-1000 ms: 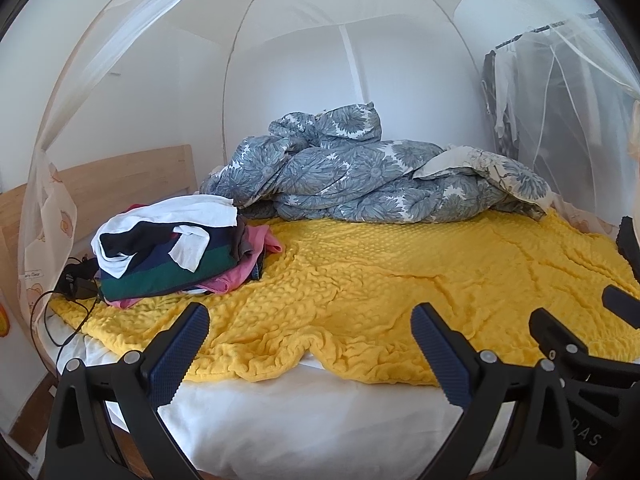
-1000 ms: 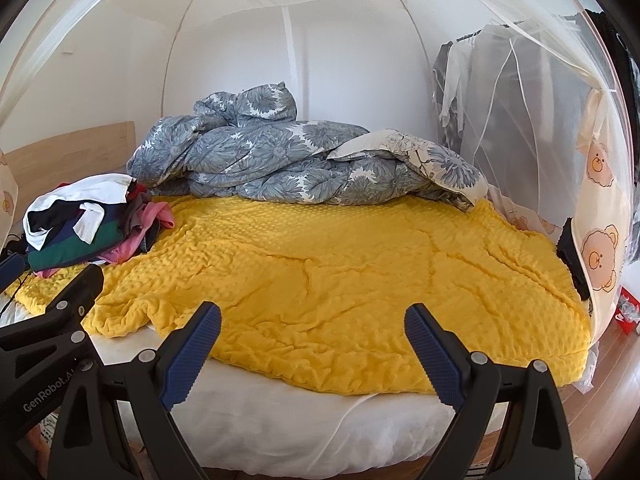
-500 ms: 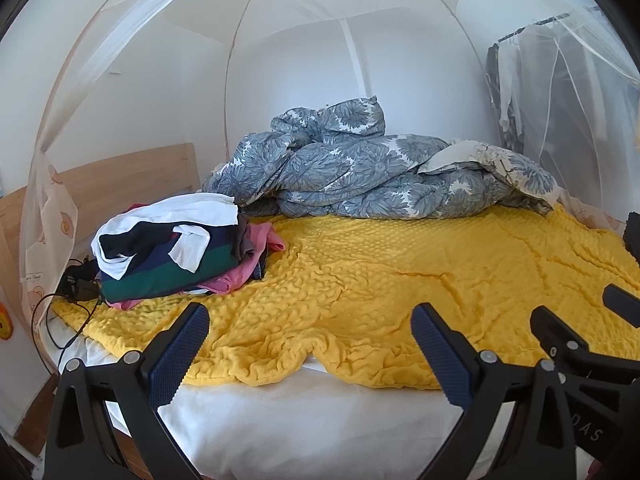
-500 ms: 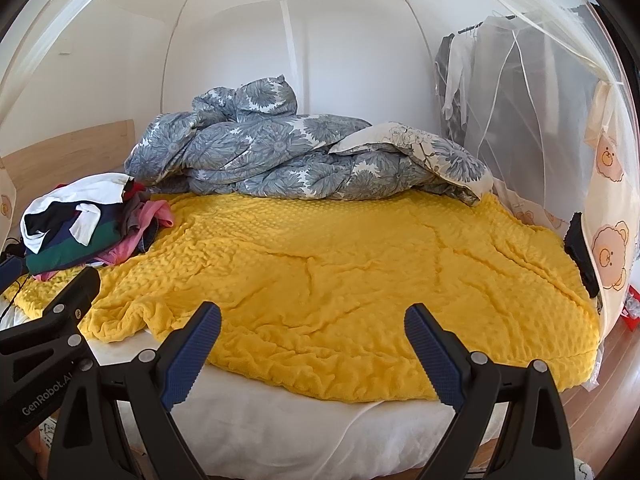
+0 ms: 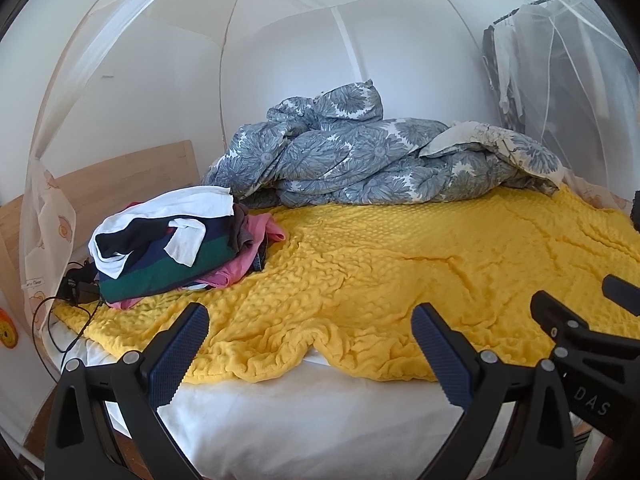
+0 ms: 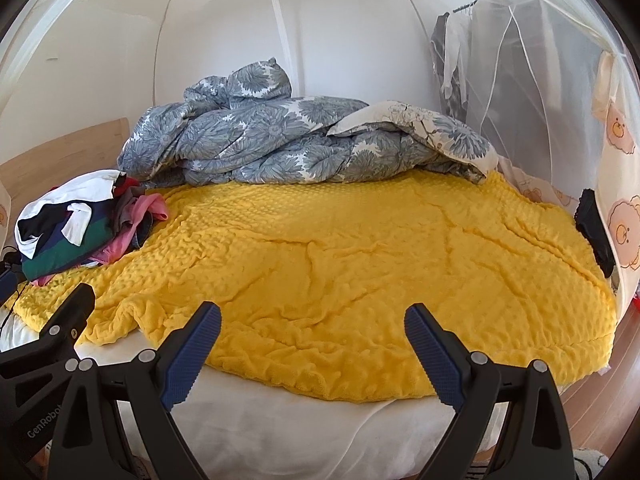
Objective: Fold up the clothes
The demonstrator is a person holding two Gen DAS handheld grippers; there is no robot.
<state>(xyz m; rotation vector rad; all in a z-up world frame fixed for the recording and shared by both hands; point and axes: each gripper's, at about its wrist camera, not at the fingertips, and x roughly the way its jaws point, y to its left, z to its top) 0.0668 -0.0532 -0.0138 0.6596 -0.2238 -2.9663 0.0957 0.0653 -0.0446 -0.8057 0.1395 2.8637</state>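
We hold our left gripper [image 5: 308, 350] and right gripper [image 6: 312, 350] spread wide and empty at the near edge of the yellow blanket [image 5: 400, 276]. The clothes pile [image 5: 172, 244] sits on the blanket's far-left corner, nearer our left gripper.

Bright yellow bumpy blanket [image 6: 340, 264] covers most of the bed over a white sheet [image 6: 280, 432], grey floral duvet [image 6: 288, 140] bunched at the far side, wooden headboard [image 5: 120, 184] left, mosquito net [image 6: 532, 92] all around.
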